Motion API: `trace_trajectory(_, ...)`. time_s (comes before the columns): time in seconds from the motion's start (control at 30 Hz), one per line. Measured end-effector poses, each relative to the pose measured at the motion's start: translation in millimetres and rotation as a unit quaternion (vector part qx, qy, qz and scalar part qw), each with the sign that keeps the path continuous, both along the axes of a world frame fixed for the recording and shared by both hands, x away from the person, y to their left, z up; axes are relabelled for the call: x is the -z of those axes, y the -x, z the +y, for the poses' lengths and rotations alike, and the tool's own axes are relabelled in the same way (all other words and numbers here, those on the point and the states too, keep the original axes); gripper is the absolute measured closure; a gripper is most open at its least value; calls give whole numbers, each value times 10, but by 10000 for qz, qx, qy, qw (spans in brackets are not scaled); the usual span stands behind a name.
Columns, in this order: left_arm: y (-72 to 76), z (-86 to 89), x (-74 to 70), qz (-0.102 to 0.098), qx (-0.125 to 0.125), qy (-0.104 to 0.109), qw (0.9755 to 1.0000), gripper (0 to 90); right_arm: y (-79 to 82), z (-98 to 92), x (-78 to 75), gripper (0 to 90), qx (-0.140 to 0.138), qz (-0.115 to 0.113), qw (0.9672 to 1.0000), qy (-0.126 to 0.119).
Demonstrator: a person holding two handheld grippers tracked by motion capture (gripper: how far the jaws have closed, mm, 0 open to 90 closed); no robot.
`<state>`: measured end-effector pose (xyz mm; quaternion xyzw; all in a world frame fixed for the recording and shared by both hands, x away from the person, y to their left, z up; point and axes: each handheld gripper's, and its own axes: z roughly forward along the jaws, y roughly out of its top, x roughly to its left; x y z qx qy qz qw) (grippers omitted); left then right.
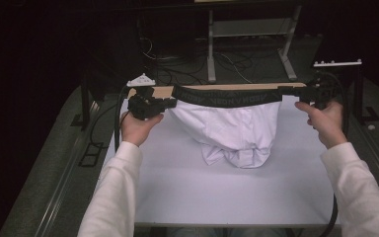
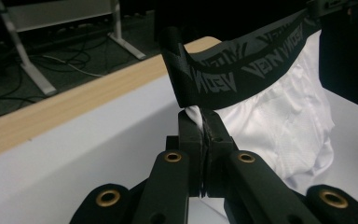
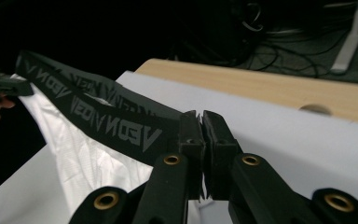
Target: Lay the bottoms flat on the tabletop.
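The person held a pair of white underwear (image 1: 237,133) stretched out above the far half of the desk (image 1: 217,192), one gripper at each end of its black waistband (image 1: 227,94). The left gripper (image 1: 170,102) sat at the band's left end, its fingers (image 2: 189,135) pressed together with a pinch of white fabric and the edge of the band caught between them. The right gripper (image 1: 296,92) took the opposite end, its fingers (image 3: 191,135) likewise closed tight on the band, where the grey lettering ran up to them. Between the two, the waistband was pulled nearly straight and level, raised off the surface. The white body of the garment hung down from it, and its lower, bunched part rested on the white desk top near the middle. The person's left hand (image 1: 137,127) and right hand (image 1: 326,121) gripped the tools from below, white sleeves (image 1: 113,197) coming in from the near edge. A strip of bare wood (image 2: 51,112) showed along the far edge of the desk, and beyond it lay a dark floor with cables (image 1: 177,64) and the metal legs of another frame (image 1: 249,44).
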<state>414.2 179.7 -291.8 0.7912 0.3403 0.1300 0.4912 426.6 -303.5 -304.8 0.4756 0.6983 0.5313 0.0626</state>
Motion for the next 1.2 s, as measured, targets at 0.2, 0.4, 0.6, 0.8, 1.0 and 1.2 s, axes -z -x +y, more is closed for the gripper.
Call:
trace_trajectory(0.2,-365,-57,17,83,-255,-81,9996,877,-389,106,-71,862,218,41,9992,338)
trace_trajectory(0.4,-745,-49,174,215,-555,4,9982,877,-768,179,-4,863,416,140,9980,457)
trace_trajectory(0.6,-1046,-66,425,447,-929,407,9938,877,-1011,195,185,864,668,364,9965,349)
trace_trajectory(0.8,-1161,-129,510,442,-1059,335,9928,875,-1132,247,256,865,777,466,9953,351)
trace_trajectory(1.0,-1162,-132,813,862,-1284,391,9872,594,-1219,273,488,556,1055,1069,9885,161)
trace_trajectory(1.2,-1001,-21,1156,1105,-1276,448,9846,398,-1000,320,864,427,848,999,9902,489)
